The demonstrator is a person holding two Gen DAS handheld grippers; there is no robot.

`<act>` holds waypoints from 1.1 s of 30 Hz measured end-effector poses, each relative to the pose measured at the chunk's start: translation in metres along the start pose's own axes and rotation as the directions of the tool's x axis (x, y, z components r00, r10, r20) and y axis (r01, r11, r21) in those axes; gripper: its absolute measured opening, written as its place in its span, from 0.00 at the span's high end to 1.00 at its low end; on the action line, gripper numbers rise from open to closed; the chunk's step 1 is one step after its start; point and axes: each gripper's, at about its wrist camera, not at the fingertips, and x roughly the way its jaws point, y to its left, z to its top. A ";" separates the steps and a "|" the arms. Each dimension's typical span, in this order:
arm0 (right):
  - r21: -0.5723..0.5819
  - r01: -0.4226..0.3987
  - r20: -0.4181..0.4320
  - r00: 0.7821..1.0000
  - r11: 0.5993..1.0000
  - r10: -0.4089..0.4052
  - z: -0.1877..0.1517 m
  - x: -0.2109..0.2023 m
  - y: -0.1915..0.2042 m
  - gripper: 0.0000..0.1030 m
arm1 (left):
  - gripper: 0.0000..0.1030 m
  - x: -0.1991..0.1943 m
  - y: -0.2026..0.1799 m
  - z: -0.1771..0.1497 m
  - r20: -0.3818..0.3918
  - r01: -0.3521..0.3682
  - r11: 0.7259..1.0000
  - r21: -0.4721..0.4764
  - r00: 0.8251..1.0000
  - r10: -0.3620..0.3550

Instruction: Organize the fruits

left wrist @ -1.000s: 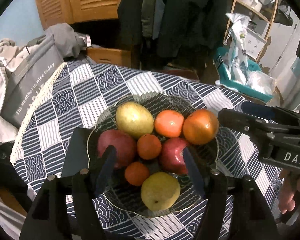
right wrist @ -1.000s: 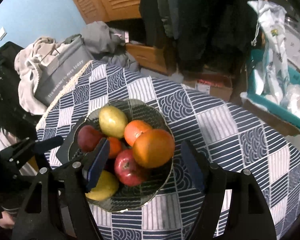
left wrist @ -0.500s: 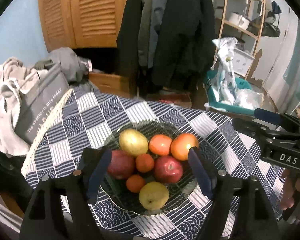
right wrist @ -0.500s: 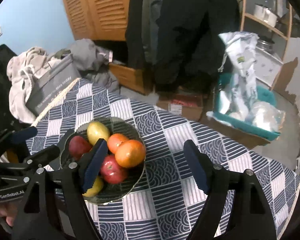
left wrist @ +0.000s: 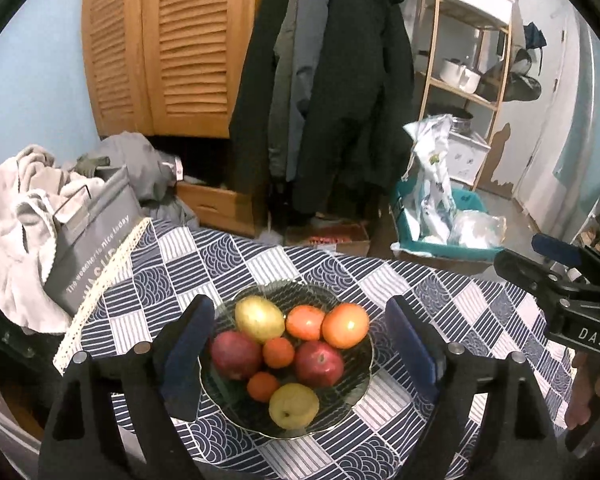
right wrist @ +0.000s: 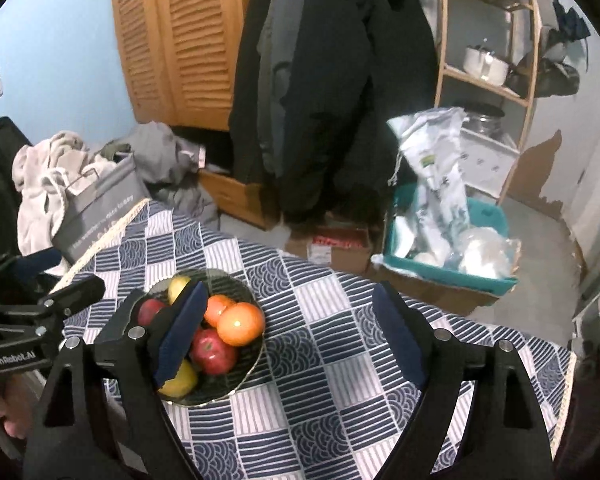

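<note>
- Left wrist view: the left gripper has just been spreading its jaws and holds nothing; its dark blue pads frame the glass bowl, well clear of it. The ribbed, scallop-rimmed bowl on the checked tablecloth holds the fruits: smooth red, orange and yellow rounds. The right gripper is cut off at the frame's edge beside the bowl.
- Right wrist view: the right gripper, jaws likewise just widened and empty, has one pad hiding part of the bowl's fruit.
</note>
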 end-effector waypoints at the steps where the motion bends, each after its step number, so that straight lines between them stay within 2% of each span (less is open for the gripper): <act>1: 0.001 0.004 0.008 1.000 1.000 -0.004 0.000 -0.004 -0.001 0.18 | 0.13 -0.003 -0.001 0.001 0.007 0.003 1.000 0.000 1.000 -0.003; 10: 0.030 0.022 0.064 0.998 0.999 -0.024 0.002 -0.039 -0.012 0.17 | 0.02 -0.033 -0.012 0.011 0.090 0.021 1.000 0.014 0.996 -0.022; 27: 0.040 0.134 0.146 0.979 0.990 -0.139 -0.007 -0.074 -0.033 0.17 | 0.01 -0.060 -0.025 0.021 0.197 -0.023 0.999 0.023 0.980 0.018; 33: 0.053 0.143 0.155 0.977 0.988 -0.149 -0.010 -0.075 -0.039 0.17 | 0.01 -0.063 -0.030 0.022 0.222 -0.029 0.999 0.030 0.975 0.022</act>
